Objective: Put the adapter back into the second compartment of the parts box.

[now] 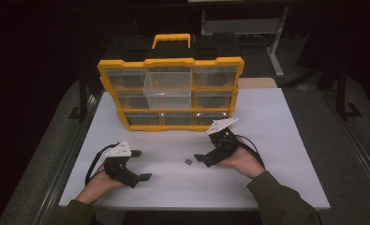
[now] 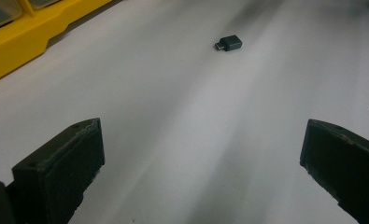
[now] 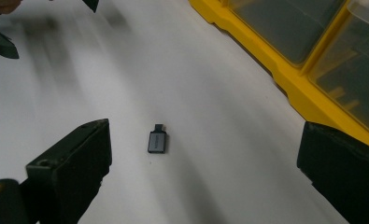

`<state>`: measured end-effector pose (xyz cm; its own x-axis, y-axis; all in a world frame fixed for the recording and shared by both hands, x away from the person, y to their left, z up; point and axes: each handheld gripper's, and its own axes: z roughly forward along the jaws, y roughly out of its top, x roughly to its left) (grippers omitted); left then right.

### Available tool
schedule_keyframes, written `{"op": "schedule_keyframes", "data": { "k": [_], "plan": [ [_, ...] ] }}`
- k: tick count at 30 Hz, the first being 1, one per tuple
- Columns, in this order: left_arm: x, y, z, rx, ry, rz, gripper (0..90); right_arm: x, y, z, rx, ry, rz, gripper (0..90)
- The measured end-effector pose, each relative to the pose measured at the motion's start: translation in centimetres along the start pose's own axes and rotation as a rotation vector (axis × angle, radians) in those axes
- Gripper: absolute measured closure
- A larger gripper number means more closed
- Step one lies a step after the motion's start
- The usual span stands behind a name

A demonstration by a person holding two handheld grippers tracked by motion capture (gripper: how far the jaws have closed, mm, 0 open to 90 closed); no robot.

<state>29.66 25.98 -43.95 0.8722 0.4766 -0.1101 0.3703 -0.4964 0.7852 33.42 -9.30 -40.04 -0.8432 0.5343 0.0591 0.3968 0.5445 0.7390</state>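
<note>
Right gripper (image 1: 202, 159): jaws spread wide, holding nothing, low over the white desk (image 1: 276, 140). In the right gripper view the small dark adapter (image 3: 157, 141) lies flat on the desk between the 2 jaws, nearer the left one, touching neither; its short plug end points away from the camera. No writing legible on it.

In the high view the same adapter (image 1: 188, 161) sits just beside the right gripper's tips, near the desk's middle.

Left gripper (image 1: 141, 165): jaws also spread wide, empty, resting low at the front-left of the desk, well apart from the adapter. Left gripper view shows the adapter (image 2: 229, 44) far ahead, lying alone on the bare surface, plug end to the left.

Behind both grippers, a yellow organizer case (image 1: 171, 63) stands at the far side of the desk, black handle block on top with yellow grip. Clear-fronted drawers in 3 rows; 1 centre drawer (image 1: 167, 89) is pulled out toward the person. No brand or label readable anywhere.
</note>
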Motion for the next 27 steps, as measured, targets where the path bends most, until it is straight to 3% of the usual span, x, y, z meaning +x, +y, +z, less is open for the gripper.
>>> {"op": "schedule_keyframes", "data": {
  "k": [27],
  "plan": [
    [0.0, 0.0, 0.0, -0.007, -0.002, -0.004, 0.0, 0.3, 1.5, 2.0, 0.031, 0.036, -0.025, 6.3]
  ]
}}
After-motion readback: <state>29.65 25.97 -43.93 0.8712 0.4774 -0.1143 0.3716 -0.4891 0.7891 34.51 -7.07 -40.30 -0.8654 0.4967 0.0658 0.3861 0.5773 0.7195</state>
